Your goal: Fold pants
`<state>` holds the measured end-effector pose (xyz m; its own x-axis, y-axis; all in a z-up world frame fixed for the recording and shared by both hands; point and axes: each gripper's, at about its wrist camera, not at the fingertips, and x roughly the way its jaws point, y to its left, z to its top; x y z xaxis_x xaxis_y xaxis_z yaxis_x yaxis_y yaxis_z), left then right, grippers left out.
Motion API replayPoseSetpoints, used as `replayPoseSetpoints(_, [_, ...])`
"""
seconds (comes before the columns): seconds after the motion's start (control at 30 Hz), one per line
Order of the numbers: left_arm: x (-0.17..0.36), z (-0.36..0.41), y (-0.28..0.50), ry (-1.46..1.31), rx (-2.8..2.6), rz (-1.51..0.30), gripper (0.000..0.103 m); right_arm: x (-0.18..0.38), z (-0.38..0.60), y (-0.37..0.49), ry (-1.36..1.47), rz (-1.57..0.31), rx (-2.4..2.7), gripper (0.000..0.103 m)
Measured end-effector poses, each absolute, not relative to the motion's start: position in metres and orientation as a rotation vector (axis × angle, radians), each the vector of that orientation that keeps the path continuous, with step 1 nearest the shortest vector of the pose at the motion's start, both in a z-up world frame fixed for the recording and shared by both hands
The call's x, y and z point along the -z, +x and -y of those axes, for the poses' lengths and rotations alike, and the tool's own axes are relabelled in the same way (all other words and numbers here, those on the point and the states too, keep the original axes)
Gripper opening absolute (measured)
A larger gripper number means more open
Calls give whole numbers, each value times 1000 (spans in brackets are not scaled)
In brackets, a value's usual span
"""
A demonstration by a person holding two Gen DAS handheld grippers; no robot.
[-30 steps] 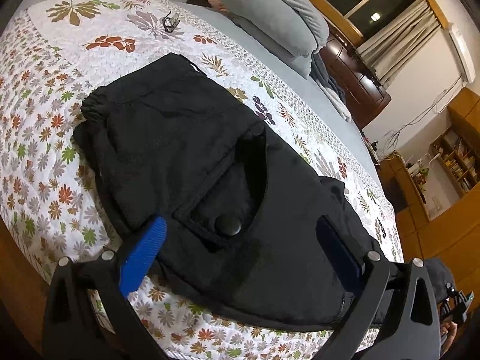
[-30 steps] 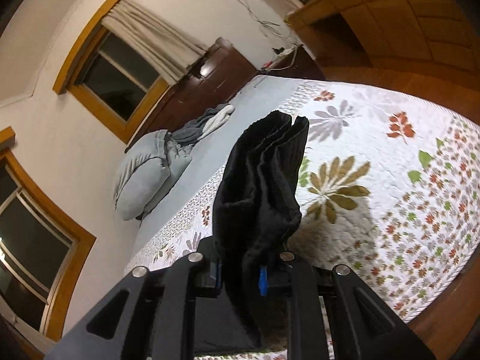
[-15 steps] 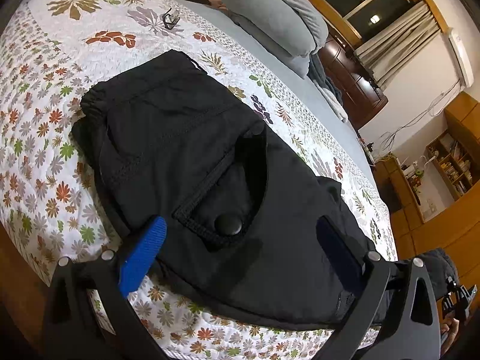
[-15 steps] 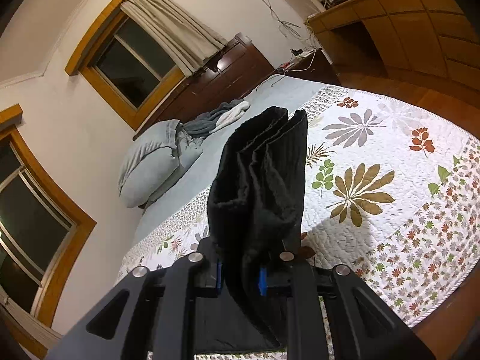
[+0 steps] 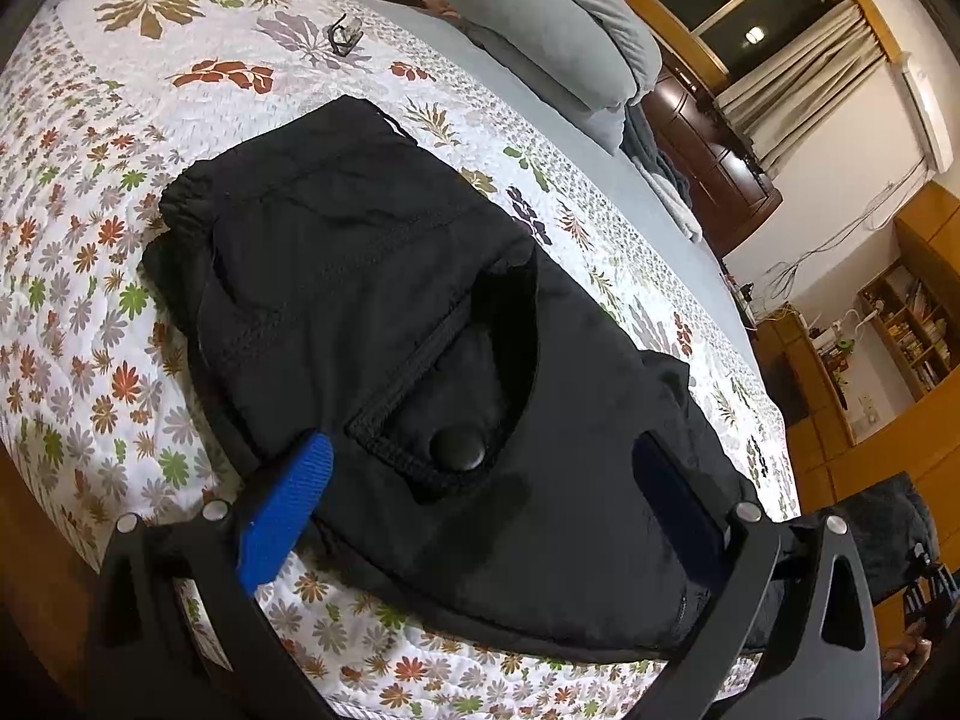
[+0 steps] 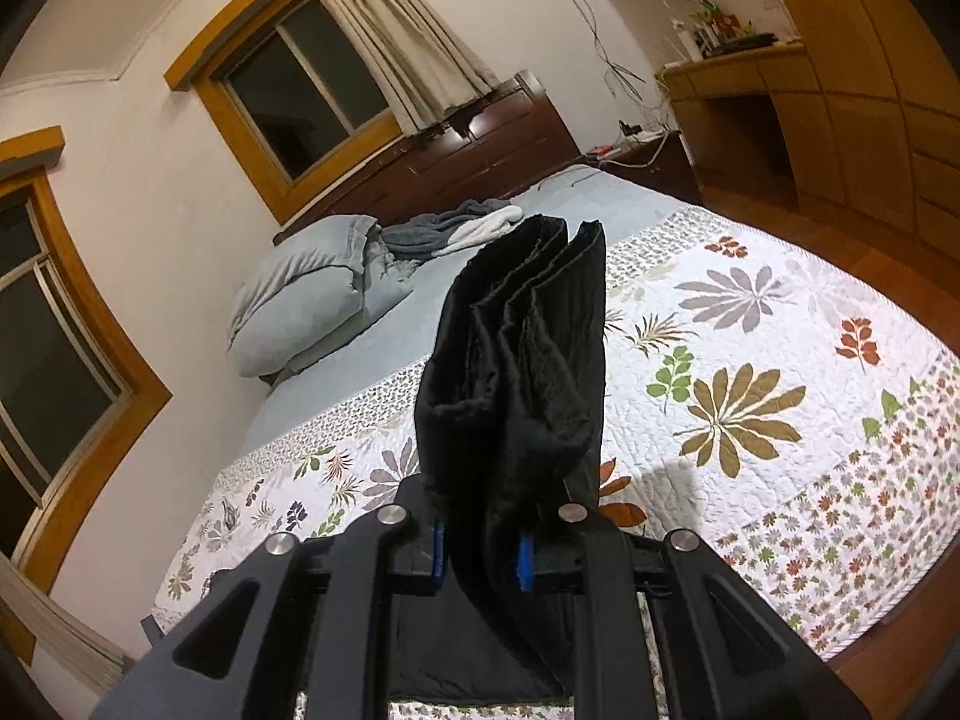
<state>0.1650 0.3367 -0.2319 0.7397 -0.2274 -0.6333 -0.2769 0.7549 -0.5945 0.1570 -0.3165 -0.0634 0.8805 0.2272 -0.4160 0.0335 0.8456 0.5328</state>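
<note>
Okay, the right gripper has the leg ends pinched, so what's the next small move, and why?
Probably carry the bunched black fabric in the right gripper over toward the gathered waistband: the black pants lie flat on the floral quilt and the left gripper stands open.

A bed (image 5: 90,276) with a floral quilt carries black pants (image 5: 384,324) at its middle, grey pillows (image 5: 558,42) at one o'clock and a small dark object (image 5: 345,36) at twelve.
</note>
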Motion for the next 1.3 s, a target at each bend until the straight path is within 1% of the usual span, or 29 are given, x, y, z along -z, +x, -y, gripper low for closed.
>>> replayPoseSetpoints(0.13, [231, -336, 167, -724, -44, -759, 100, 62, 313, 156, 548, -476, -118, 16])
replayPoseSetpoints(0.6, [232, -327, 173, -690, -90, -790, 100, 51, 280, 162, 374, -442, -154, 16])
replayPoseSetpoints(1.3, [232, -326, 168, -698, -78, -790, 100, 44, 241, 171, 287, -467, -201, 16])
